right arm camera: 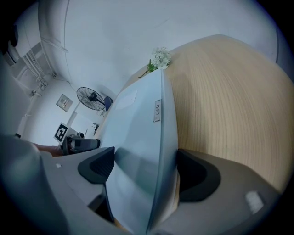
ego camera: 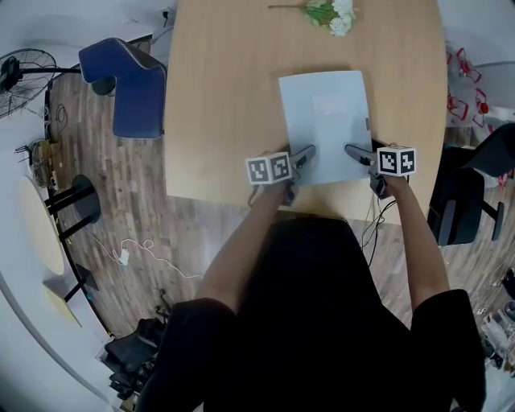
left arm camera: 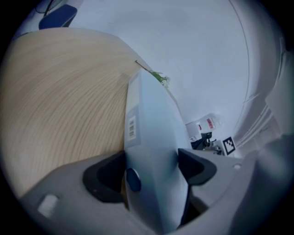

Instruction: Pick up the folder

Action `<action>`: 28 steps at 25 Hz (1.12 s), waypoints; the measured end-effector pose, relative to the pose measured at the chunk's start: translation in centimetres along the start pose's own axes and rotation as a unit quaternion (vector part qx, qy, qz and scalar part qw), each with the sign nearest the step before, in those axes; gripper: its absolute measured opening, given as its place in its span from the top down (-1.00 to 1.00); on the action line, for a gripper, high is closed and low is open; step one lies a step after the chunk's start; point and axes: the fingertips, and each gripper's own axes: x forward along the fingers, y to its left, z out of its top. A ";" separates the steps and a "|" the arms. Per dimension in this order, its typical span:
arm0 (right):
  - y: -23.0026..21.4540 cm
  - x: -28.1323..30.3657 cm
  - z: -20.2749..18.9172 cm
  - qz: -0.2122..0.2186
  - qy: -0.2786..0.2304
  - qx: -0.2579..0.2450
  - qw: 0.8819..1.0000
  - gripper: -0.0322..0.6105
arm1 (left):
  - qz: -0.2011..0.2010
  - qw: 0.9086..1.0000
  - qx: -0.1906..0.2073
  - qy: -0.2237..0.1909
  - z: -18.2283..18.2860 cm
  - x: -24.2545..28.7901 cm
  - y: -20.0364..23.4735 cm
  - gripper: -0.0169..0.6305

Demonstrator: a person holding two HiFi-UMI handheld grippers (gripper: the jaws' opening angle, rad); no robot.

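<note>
Lying flat on the light wooden surface (ego camera: 217,96) in front of you, the pale blue plastic folder (ego camera: 322,113) has its near edge close to the front rim. Your left tongs (ego camera: 309,153) stand spread wide around its near left corner, and your right tongs (ego camera: 352,150) just as wide around its near right corner. The folder fills each gap, with no squeeze showing. A sprig of white flowers (ego camera: 331,14) rests at the far end, well apart from the folder

Head view looks steeply down on the table (ego camera: 225,96) — both gripper views sit close, facing across the shared folder (ego camera: 323,121).
</note>
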 end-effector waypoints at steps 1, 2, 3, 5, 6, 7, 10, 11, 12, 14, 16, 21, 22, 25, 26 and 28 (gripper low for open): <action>0.3 0.0 -0.1 0.001 -0.001 0.003 1.000 -0.43 | 0.004 1.000 0.004 0.000 0.1 -0.2 0.0 -0.17; 0.5 -0.1 -0.2 0.002 -0.002 0.006 1.000 -0.43 | 0.005 1.000 0.007 -0.003 0.3 -0.5 -0.1 -0.17; 0.7 -0.2 -0.3 0.002 -0.005 0.007 1.000 -0.43 | 0.004 1.000 0.011 -0.008 0.5 -0.8 -0.3 -0.17; 1.2 -0.7 -0.5 0.001 -0.015 0.003 1.000 -0.43 | 0.000 1.000 0.018 -0.025 0.8 -1.6 -0.8 -0.18; 1.8 -1.0 -0.5 0.001 -0.020 -0.002 1.000 -0.43 | -0.002 0.999 0.023 -0.033 1.0 -2.0 -1.0 -0.18; 2.5 -1.3 -0.3 0.003 -0.026 -0.009 1.000 -0.43 | -0.004 0.999 0.028 -0.039 1.1 -2.5 -1.3 -0.18; 4.7 -2.6 0.5 0.003 -0.041 -0.034 0.999 -0.43 | -0.010 0.998 0.045 -0.053 1.7 -4.1 -2.6 -0.18; 5.4 -3.1 0.9 0.001 -0.048 -0.041 0.998 -0.43 | -0.013 0.997 0.052 -0.060 2.1 -4.7 -3.2 -0.18; 6.1 -3.6 1.2 -0.001 -0.057 -0.047 0.997 -0.43 | -0.016 0.996 0.059 -0.067 2.6 -5.4 -3.8 -0.18; 7.7 -4.6 2.1 -0.003 -0.080 -0.054 0.995 -0.44 | -0.024 0.993 0.073 -0.086 3.7 -6.9 -5.0 -0.18; 9.6 -5.6 3.3 -0.005 -0.106 -0.061 0.993 -0.44 | -0.031 0.990 0.090 -0.108 5.1 -8.6 -6.2 -0.18; 14.6 -8.6 6.4 -0.019 -0.169 -0.095 0.981 -0.47 | -0.050 0.976 0.144 -0.153 8.8 -13.0 -9.9 -0.18; 15.6 -9.3 6.8 -0.021 -0.181 -0.101 0.978 -0.47 | -0.056 0.973 0.153 -0.161 9.4 -13.9 -10.6 -0.18; 18.8 -11.5 8.0 -0.026 -0.213 -0.118 0.969 -0.47 | -0.075 0.963 0.182 -0.183 11.0 -16.7 -13.0 -0.18; 19.7 -12.1 8.4 -0.029 -0.224 -0.122 0.967 -0.47 | -0.083 0.959 0.192 -0.192 11.6 -17.6 -13.8 -0.18; 21.5 -13.4 9.3 -0.035 -0.245 -0.129 0.960 -0.47 | -0.097 0.949 0.215 -0.211 12.8 -19.2 -15.3 -0.18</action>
